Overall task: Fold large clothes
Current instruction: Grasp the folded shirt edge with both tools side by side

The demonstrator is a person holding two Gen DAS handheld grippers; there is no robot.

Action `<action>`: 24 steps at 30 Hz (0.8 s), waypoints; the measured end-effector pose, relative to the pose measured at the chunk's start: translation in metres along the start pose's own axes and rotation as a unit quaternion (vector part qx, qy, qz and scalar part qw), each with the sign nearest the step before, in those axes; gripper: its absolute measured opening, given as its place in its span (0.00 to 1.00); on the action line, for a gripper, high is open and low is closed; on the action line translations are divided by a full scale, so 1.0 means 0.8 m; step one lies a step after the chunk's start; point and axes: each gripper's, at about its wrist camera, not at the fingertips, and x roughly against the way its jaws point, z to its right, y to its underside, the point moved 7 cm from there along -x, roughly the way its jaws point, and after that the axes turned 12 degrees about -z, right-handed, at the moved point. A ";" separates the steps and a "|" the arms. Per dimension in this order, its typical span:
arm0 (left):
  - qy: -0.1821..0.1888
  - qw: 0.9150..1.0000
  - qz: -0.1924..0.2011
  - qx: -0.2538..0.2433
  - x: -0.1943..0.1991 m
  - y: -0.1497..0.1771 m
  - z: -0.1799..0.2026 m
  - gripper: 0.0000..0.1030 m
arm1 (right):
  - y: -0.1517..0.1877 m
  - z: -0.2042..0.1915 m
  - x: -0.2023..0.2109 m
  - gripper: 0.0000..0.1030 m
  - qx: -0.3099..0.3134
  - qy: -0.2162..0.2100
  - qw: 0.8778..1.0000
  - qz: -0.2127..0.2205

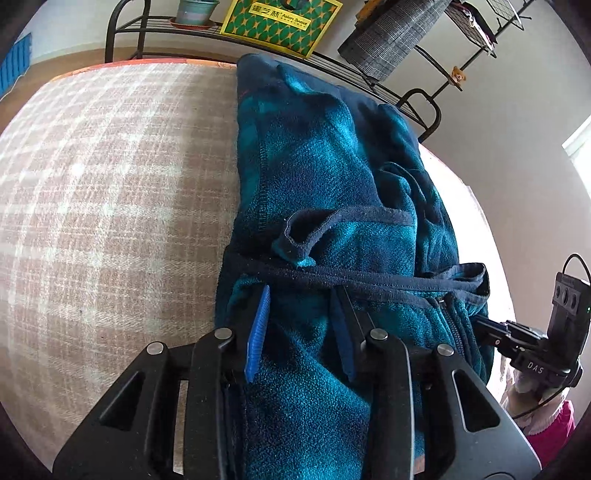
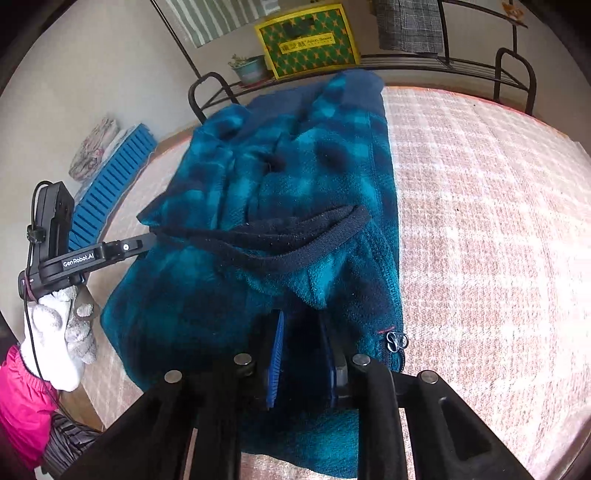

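Note:
A teal and navy checked fleece jacket [image 1: 325, 166] lies folded lengthwise on a pink and white plaid cover [image 1: 110, 184]. My left gripper [image 1: 301, 295] is shut on the near end, and fleece fills the gap between its blue pads. A navy-trimmed edge crosses just beyond the fingertips. At the right, my right gripper [image 1: 477, 319] reaches into the same end of the jacket. In the right wrist view the jacket [image 2: 295, 177] stretches away, and my right gripper [image 2: 301, 317] is shut on a dark fold of it. A zip pull [image 2: 396, 341] lies beside it. My left gripper [image 2: 151, 238] bites the jacket's left edge.
A black metal rack [image 1: 207, 29] behind the surface holds a plant pot [image 1: 194, 13] and a yellow-green box [image 1: 280, 26]; grey checked cloth [image 1: 391, 40] hangs there. A white-gloved hand [image 2: 55, 343] with a pink sleeve holds the left gripper. A blue slatted item [image 2: 107, 188] lies left.

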 end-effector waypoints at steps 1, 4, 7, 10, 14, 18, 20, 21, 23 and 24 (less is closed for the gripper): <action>-0.002 1.000 0.005 -0.005 0.010 0.002 0.001 0.35 | -0.002 -0.004 0.011 0.25 0.006 -0.007 1.000 0.015; 0.012 0.999 0.025 -0.021 0.042 0.015 0.013 0.35 | -0.010 -0.018 0.039 0.28 0.022 -0.033 0.997 0.061; 0.027 0.997 0.027 -0.061 0.055 0.041 0.048 0.35 | -0.022 -0.030 0.040 0.28 0.025 -0.050 0.996 0.075; 0.004 0.994 0.020 -0.107 0.045 0.062 0.084 0.35 | -0.032 -0.028 0.017 0.28 0.033 -0.010 0.997 0.062; -0.041 0.997 -0.019 -0.070 -0.003 0.082 0.060 0.33 | -0.046 -0.006 -0.031 0.17 0.033 0.061 0.997 0.020; -0.024 0.999 -0.002 -0.045 0.000 0.086 0.035 0.13 | -0.046 -0.005 -0.038 0.16 0.039 0.080 0.996 0.009; -0.017 0.999 -0.005 -0.038 0.010 0.087 0.036 0.13 | -0.046 -0.007 -0.031 0.22 0.042 0.071 0.997 0.003; -0.012 0.999 -0.006 -0.039 0.015 0.086 0.038 0.13 | -0.046 -0.008 -0.026 0.24 0.042 0.062 0.997 0.000; -0.011 0.999 0.002 -0.041 0.034 0.080 0.041 0.19 | -0.048 -0.011 -0.009 0.31 0.039 0.052 0.998 0.010; -0.008 0.999 0.012 -0.044 0.045 0.073 0.040 0.26 | -0.051 -0.011 0.005 0.33 0.039 0.057 0.997 0.031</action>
